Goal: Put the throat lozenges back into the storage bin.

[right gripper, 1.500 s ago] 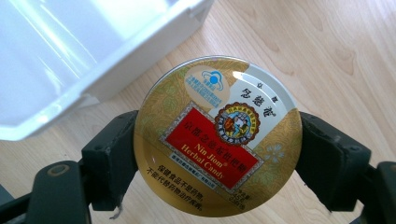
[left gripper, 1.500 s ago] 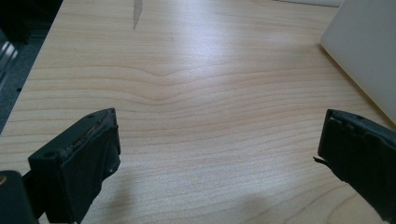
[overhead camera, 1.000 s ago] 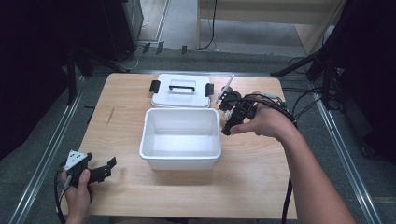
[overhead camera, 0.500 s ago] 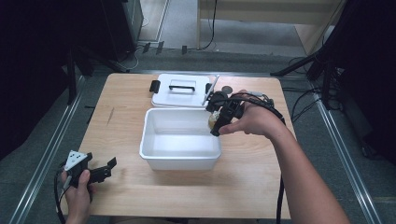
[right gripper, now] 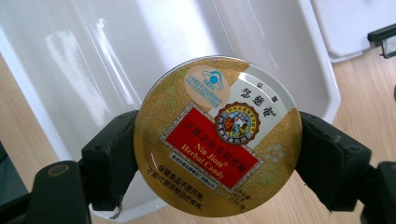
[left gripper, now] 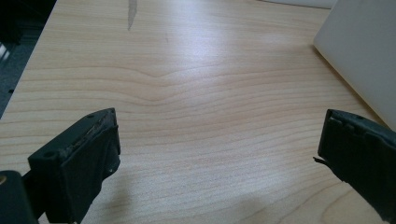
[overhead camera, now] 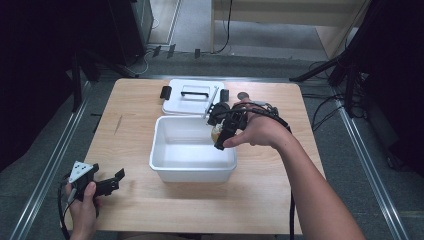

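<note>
My right gripper [overhead camera: 223, 129] is shut on a round gold candy tin [right gripper: 217, 135] with a red label, one jaw pressing each side of its rim. It hangs over the right rim of the white plastic bin [overhead camera: 172, 150] in the middle of the table; the bin's inside [right gripper: 116, 60] shows below the tin. In the high view the tin [overhead camera: 216, 133] shows as a small gold patch at the jaws. My left gripper [overhead camera: 111, 183] rests near the table's front left corner, open, with bare wood between its jaws [left gripper: 219, 154].
The bin's white lid [overhead camera: 192, 97] with a black handle and dark latches lies flat behind the bin. A corner of the bin [left gripper: 364, 51] shows at the right in the left gripper view. Metal rails run along both table sides.
My right gripper has carried the tin leftward and toward me, from beside the lid to above the bin's right rim. The left gripper has stayed still.
</note>
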The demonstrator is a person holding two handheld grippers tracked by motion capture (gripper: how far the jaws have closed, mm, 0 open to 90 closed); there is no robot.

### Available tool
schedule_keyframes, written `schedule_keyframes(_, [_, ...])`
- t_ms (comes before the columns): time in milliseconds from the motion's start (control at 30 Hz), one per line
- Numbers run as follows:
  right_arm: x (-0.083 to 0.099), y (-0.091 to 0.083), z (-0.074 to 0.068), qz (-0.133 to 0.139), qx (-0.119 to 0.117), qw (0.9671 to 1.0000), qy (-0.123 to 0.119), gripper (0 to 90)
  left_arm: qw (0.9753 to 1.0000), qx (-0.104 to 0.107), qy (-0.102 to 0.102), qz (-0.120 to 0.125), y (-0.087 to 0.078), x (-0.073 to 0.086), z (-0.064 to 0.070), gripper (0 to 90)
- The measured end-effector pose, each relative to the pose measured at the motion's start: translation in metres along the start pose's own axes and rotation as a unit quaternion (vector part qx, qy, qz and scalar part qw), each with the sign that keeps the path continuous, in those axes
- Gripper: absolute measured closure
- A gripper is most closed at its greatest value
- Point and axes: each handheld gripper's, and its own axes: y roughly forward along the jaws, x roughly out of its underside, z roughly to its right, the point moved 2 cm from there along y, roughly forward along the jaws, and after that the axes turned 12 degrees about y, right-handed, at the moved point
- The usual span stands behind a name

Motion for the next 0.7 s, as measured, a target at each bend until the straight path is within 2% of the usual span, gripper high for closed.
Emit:
schedule_keyframes(200, [0.0, 0.011, -0.002, 0.005, -0.015, 0.9998, -0.01, 20.4, 1.0, 0.001, -0.001, 0.0, 0.0, 0.0, 0.0, 0.0])
schedule_keyframes(367, [0.0, 0.022, -0.004, 0.001, -0.014, 0.9997, -0.022, 20.3, 1.0, 0.001, -0.001, 0.001, 0.0, 0.0, 0.0, 0.0])
schedule_keyframes(700, [0.006, 0.049, -0.006, -0.016, -0.014, 0.9994, -0.027, 20.4, 1.0, 0.004, 0.0, 0.001, 0.0, 0.0, 0.0, 0.0])
